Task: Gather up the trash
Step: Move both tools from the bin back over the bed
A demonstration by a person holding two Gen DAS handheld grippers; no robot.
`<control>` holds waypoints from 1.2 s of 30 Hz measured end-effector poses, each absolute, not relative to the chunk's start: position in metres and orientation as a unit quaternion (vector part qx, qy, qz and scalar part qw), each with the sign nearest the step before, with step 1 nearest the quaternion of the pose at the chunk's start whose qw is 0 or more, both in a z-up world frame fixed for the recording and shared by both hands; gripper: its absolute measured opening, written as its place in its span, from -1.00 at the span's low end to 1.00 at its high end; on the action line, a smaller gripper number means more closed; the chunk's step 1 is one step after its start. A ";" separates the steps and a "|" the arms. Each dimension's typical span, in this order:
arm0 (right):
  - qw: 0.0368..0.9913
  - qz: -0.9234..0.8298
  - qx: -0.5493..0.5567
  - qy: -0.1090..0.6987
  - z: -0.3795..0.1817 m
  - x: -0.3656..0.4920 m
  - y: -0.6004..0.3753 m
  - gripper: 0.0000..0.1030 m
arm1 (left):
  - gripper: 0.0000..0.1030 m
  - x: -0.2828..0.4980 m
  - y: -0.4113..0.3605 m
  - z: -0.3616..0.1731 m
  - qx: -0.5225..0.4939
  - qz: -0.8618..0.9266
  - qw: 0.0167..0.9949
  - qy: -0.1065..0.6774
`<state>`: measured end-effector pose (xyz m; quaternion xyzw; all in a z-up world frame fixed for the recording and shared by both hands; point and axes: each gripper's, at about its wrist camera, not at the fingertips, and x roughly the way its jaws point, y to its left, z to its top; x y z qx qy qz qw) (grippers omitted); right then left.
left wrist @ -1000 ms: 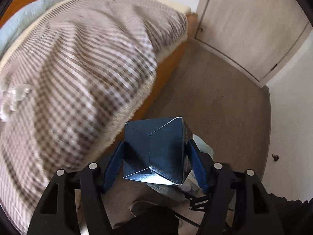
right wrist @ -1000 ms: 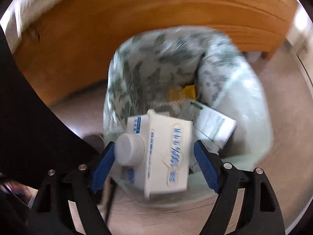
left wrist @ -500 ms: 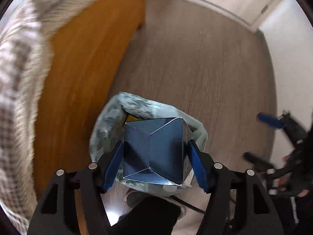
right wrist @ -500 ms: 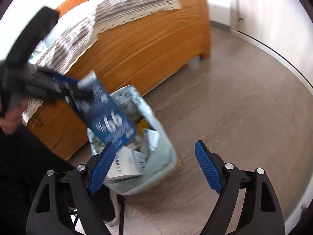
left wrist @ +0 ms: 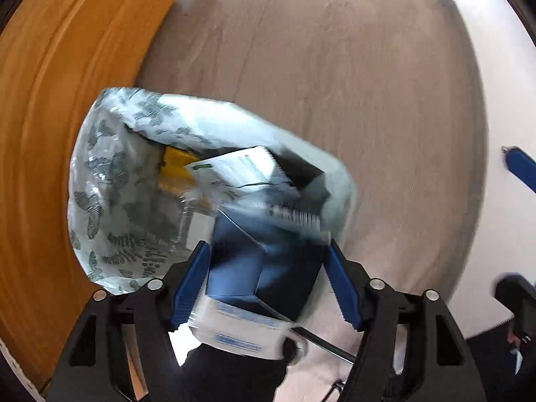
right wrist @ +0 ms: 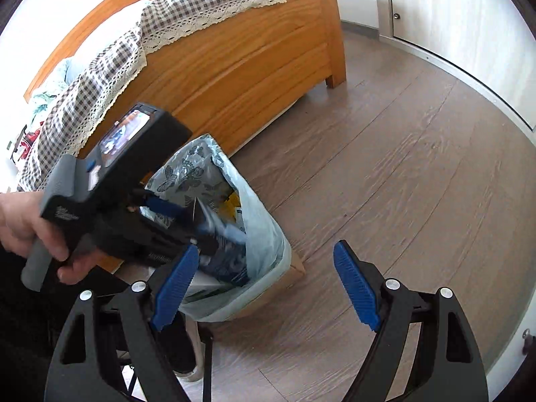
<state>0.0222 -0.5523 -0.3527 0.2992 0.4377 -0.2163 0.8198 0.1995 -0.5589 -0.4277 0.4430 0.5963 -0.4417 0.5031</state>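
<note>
Trash in the shape of a dark blue box (left wrist: 268, 268) sits between the fingers (left wrist: 191, 284) of the left gripper (left wrist: 266, 283), blurred; those fingers are spreading apart, and a thin gap shows at each blue pad, so the box looks let go rather than squeezed. This gripper points straight down into the mouth of a bin bag (left wrist: 110, 201) printed with butterflies. Just beyond the fingertips, inside the bag, lie a white paper carton (left wrist: 234, 171) and something yellow (left wrist: 176, 164); nearer the camera a white carton with blue print (left wrist: 241, 333) lies under the box.

From the right wrist view, a hand (right wrist: 23, 224) grips the left gripper's handle beside the bag, by the wooden bed frame (right wrist: 234, 77).

The right gripper (right wrist: 264, 284) hangs tilted downward over bare floor (right wrist: 402, 184), fingers (right wrist: 355, 288) wide apart with nothing between them; the bag stands just past its left fingertip.
</note>
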 end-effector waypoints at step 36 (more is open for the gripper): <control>0.870 -0.248 0.129 0.406 -0.167 0.186 -0.505 0.54 | 0.77 0.393 -0.311 -0.120 0.092 -0.384 0.805 0.442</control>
